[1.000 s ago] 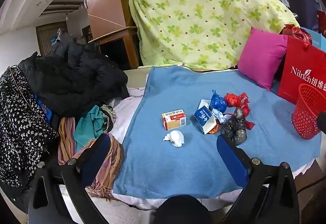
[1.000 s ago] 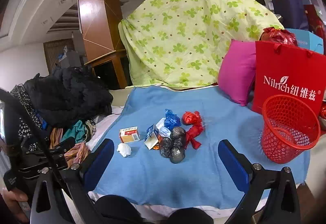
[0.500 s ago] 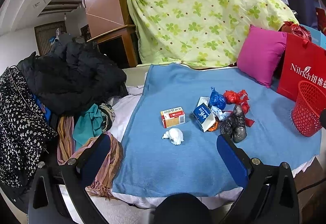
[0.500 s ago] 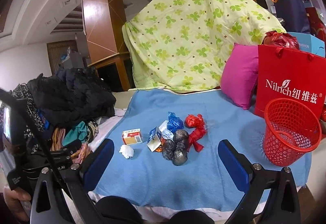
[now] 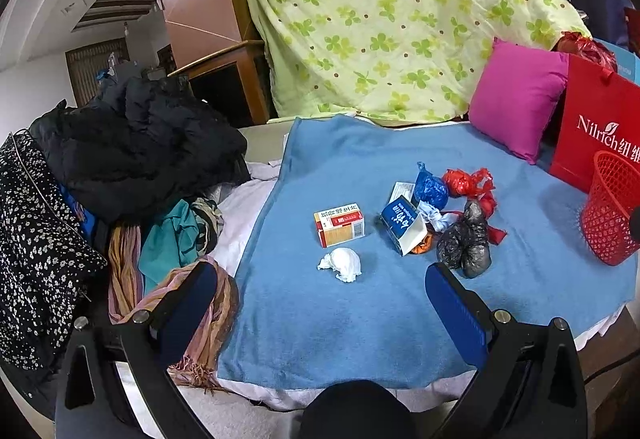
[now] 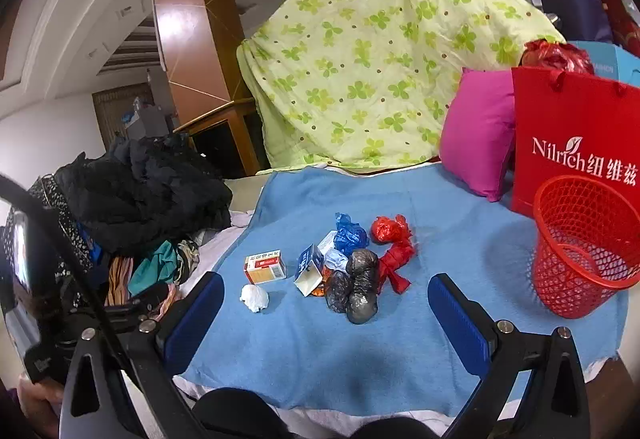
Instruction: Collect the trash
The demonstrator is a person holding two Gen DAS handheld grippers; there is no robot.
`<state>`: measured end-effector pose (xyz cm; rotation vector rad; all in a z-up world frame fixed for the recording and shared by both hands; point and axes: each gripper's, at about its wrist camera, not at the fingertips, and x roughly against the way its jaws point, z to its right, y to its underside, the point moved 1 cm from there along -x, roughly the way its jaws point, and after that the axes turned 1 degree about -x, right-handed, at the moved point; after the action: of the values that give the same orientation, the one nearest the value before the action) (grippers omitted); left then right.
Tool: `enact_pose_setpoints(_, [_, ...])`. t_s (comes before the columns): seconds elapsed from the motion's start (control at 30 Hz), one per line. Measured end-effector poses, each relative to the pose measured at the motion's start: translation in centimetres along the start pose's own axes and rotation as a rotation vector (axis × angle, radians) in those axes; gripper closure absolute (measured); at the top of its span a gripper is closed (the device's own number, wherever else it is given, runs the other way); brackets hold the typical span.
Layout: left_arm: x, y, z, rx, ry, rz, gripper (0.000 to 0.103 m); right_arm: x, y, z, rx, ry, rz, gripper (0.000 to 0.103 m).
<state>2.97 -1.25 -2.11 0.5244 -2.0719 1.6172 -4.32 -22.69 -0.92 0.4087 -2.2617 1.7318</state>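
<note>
The trash is found gathered near the middle of the blue blanket: a crumpled white tissue lies nearest the front edge, a small red-and-white carton just behind it, an opened blue-and-white carton to its right, and a cluster of knotted plastic bags beyond, namely grey bags, a blue bag and red bags, these touching one another. The red mesh basket stands upright at the blanket's right edge, in front of a red paper bag, well apart from the cluster; nothing is seen inside it. Both tools are held back over the front edge, above the blanket: the left gripper is spread wide with nothing between its fingers, and the right gripper is likewise spread wide and unloaded. No item is judged to have been collected yet; the step in hand appears to be the approach to a first piece. It is advised that one item be singled out per gripper, the tissue for the left and the grey bags for the right, since these lie nearest. The bags are judged soft and slippery, so a grip on the knot or bulk is preferred. Snagging of the blanket pile is to be avoided, and release should be made directly over the basket mouth.
</note>
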Motion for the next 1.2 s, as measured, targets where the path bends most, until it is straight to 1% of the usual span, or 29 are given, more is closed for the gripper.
enact_pose_setpoints(0.03, [-0.3, 0.0, 0.1, -0.004, -0.002, -0.015, 0.0, -0.3, -0.1, 0.1, -0.004, -0.002, -0.001, 0.0])
enact_pose_setpoints(0.17, [-1.6, -0.2, 0.5, -0.017, -0.012, -0.036, 0.0, -1.7, -0.4, 0.6, -0.014, -0.009, -0.015, 0.0])
enact_pose_setpoints(0.27, [-2.5, -0.3, 0.7, -0.026, -0.029, -0.034, 0.0, -3.0, -0.6, 0.9, -0.015, -0.011, -0.032, 0.0])
enact_pose_setpoints(0.57, [-6.5, -0.5, 1.0, -0.019, -0.047, -0.08, 0.0, -8.9, 0.1, 2.3, -0.045, -0.027, -0.13, 0.0])
enact_pose_setpoints(0.7, [-9.4, -0.2, 0.8, -0.008, -0.028, -0.124, 0.0, -13.0, 1.3, 3.6, -0.076, -0.038, -0.228, 0.0])
enact_pose_setpoints(0.73, [-10.2, -0.1, 0.7, -0.006, -0.021, -0.141, 0.0, -14.2, 1.7, 4.0, -0.086, -0.047, -0.255, 0.0])
enact_pose_setpoints(0.83, [-13.0, 0.5, 0.6, 0.021, 0.019, -0.206, 0.0, -17.9, 3.0, 5.0, -0.108, -0.037, -0.348, 0.0])
enact_pose_setpoints(0.87, [-13.7, 0.7, 0.5, 0.022, 0.022, -0.22, 0.0, -18.8, 3.3, 5.3, -0.109, -0.037, -0.361, 0.001])
enact_pose_setpoints(0.97, [-15.8, 1.1, 0.6, 0.04, 0.045, -0.265, 0.0, -21.8, 4.0, 5.8, -0.118, -0.044, -0.406, 0.01])
enact_pose_setpoints(1.03, [-17.0, 1.0, 0.6, 0.059, 0.086, -0.289, 0.0, -24.1, 4.4, 5.9, -0.124, -0.046, -0.44, 0.023])
enact_pose_setpoints(1.1, [-18.0, 0.5, 0.9, 0.081, 0.144, -0.311, 0.0, -26.1, 4.8, 6.0, -0.126, -0.048, -0.467, 0.031])
enact_pose_setpoints(1.17, [-19.1, -0.2, 1.4, 0.084, 0.189, -0.325, 0.0, -27.7, 5.3, 6.1, -0.124, -0.031, -0.492, 0.039])
enact_pose_setpoints(1.2, [-19.6, -0.7, 1.8, 0.089, 0.217, -0.329, 0.0, -28.5, 5.7, 6.3, -0.13, -0.034, -0.514, 0.048])
